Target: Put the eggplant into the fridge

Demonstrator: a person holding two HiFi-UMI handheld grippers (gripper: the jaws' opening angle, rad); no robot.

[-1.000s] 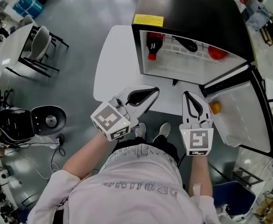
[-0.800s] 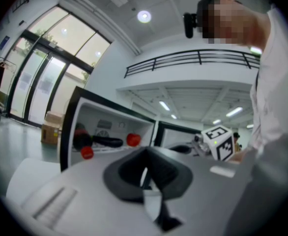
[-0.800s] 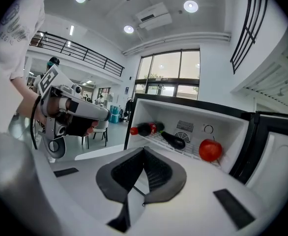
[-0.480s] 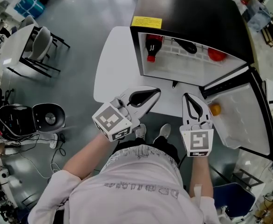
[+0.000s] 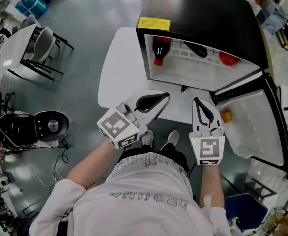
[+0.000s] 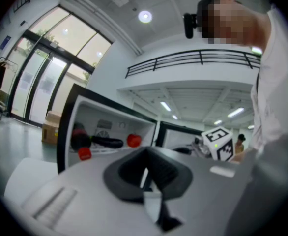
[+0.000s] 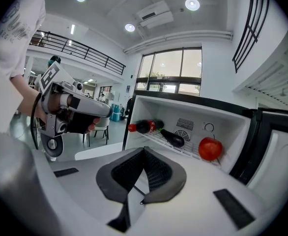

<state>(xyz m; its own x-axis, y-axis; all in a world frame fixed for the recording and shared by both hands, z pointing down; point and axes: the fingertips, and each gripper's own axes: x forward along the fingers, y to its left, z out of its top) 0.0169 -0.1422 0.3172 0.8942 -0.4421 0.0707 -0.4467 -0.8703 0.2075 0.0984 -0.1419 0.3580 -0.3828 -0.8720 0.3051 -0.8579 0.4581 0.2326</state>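
Eggplant [image 7: 173, 138] is already in the fridge [image 5: 203, 14]. It lies on the wire shelf [image 7: 183, 149], close to the cola bottle [image 7: 146, 126] on its left & well apart from the round red fruit [image 7: 210, 148] on its right. It looks fully inside, nothing poking past the shelf front.

The fridge sits on the far part of a white table [image 5: 119, 68]. Its door [image 5: 262, 122] hangs wide open on the right, w/ a small orange fruit [image 5: 226, 114] in the door rack.

Left gripper [image 6: 145, 173]: fingers together, nothing btw them. Right gripper [image 7: 144, 156]: fingers pressed together too, empty. Both hang over the near table edge, in front of the opening, pointing toward the fridge.

Judgement: the putting-in part looks done, so what's prob. left is shutting the door. To do that well:
- Use the right gripper, since it's nearest the door.
- Go round to the door's outer face & push w/ the closed tips near the free (near) edge, not by the hinge.
- Follow the door's arc & slow down at the end, so the orange stays in its rack & the bottle doesn't roll.
- Keep the left gripper back from the opening so it doesn't get caught.
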